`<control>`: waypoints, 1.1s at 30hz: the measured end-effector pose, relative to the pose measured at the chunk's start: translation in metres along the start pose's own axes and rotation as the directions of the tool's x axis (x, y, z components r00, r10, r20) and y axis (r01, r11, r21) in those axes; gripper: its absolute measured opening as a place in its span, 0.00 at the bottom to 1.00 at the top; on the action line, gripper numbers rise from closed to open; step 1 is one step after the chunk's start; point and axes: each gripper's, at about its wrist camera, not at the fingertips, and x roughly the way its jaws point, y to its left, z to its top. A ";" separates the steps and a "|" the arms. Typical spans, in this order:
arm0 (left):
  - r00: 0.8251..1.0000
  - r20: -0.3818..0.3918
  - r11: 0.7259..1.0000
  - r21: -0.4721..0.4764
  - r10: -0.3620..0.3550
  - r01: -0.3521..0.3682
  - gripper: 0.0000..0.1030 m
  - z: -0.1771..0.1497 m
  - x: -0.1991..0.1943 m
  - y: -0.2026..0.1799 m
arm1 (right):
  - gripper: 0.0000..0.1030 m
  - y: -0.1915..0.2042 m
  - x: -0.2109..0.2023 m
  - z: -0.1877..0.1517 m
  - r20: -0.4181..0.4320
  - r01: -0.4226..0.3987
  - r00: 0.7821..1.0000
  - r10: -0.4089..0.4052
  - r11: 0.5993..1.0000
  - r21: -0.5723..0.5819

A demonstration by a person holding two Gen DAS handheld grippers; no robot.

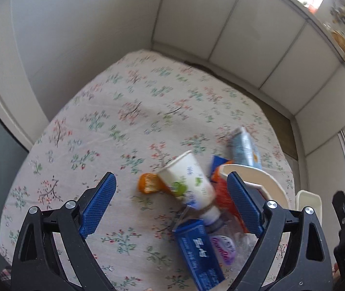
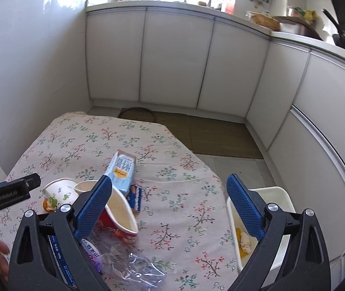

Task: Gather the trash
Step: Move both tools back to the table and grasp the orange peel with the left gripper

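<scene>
Both the left gripper (image 1: 172, 201) and the right gripper (image 2: 168, 206) are wide open and hold nothing, so go slowly down on the paper cup (image 1: 187, 179) lying near the white bin (image 2: 272, 194).

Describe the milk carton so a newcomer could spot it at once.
On the floral tablecloth, trash sits piled at the near edge. The milk carton lies at the pile's far side, beyond the red noodle bowl. It is the only pale blue box with an orange patch.
</scene>
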 end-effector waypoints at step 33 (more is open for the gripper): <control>0.965 -0.219 0.989 0.001 -0.142 0.146 0.11 -0.004 0.102 0.034 | 0.90 0.058 0.020 -0.009 -0.102 -0.005 0.995 -0.013 0.985 -0.174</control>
